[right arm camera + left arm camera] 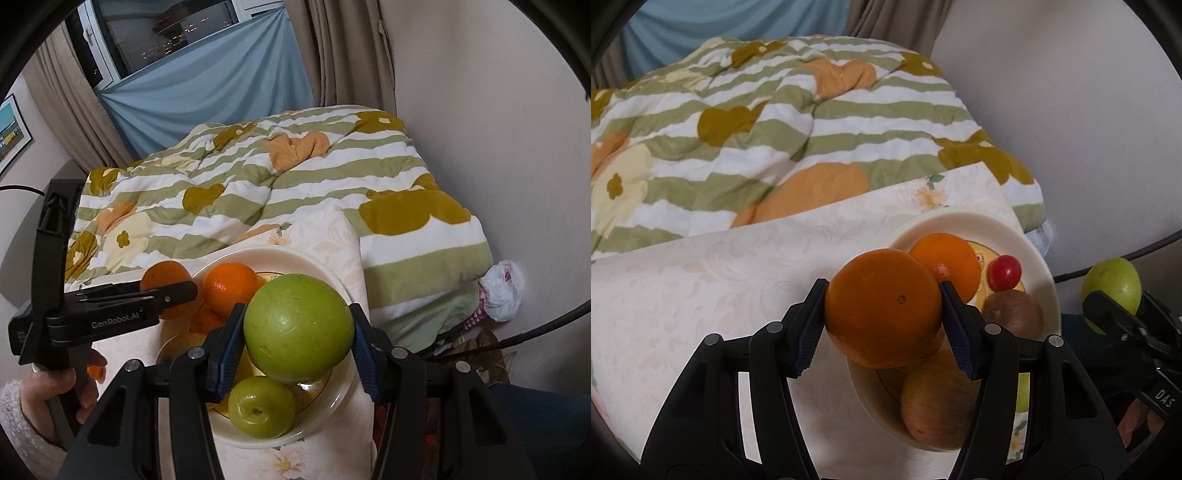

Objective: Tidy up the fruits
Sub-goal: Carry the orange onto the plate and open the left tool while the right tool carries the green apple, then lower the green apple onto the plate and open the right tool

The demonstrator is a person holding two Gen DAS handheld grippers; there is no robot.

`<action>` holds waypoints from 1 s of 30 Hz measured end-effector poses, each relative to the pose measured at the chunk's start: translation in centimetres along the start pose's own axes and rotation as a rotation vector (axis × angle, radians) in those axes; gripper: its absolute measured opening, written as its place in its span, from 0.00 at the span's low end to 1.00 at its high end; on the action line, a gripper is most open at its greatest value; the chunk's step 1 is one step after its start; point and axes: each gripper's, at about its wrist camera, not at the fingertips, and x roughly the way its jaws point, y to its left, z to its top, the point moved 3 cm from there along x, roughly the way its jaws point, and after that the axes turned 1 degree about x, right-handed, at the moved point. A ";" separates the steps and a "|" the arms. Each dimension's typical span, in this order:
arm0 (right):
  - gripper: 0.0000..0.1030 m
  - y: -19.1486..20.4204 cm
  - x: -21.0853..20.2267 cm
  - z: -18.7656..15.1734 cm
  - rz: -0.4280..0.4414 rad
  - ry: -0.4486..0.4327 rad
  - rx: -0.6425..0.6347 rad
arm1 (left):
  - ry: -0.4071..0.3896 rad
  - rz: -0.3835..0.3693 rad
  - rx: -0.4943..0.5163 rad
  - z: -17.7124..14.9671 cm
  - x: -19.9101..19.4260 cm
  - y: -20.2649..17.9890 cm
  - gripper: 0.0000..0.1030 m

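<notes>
Over the bowl (960, 221) rim, left gripper (882, 314) fingers pinching an orange (882, 310), right gripper (297, 332) fingers pinching a green apple (297, 328).

Both wrist views close, angled down, sharing fruit bowl (1047, 295)

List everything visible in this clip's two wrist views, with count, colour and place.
Held orange: one, orange, in left gripper, over bowl edge.
Held apple: one, green, in right gripper, above bowl.
Bowl: one, cream, on pale floral cloth.
Oranges in bowl: at least two, orange, far side.
Small apple: one, green, near side.
Tomato: one, red, in bowl.
Kiwi: one, brown, in bowl.
Reddish apple: one, in bowl.
Quilt: one, green-white striped, behind.
Person's left hand: on left gripper's handle.
</notes>
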 end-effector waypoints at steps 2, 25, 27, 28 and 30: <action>0.48 -0.1 0.1 0.0 -0.001 0.001 0.002 | -0.012 -0.005 0.011 0.1 -0.2 0.0 0.65; 0.48 1.5 0.5 1.7 0.083 -0.015 -0.133 | -0.122 0.127 -0.050 -1.2 -7.1 2.5 0.99; 0.48 1.9 1.1 1.7 0.105 -0.007 -0.168 | -0.130 0.146 -0.063 -1.9 -7.9 3.0 0.99; 0.48 2.1 1.3 1.7 0.114 -0.002 -0.182 | -0.131 0.157 -0.071 -2.4 -8.3 3.3 0.99; 0.48 2.6 2.1 1.6 0.139 0.010 -0.217 | -0.136 0.172 -0.086 -3.3 -8.9 3.9 0.99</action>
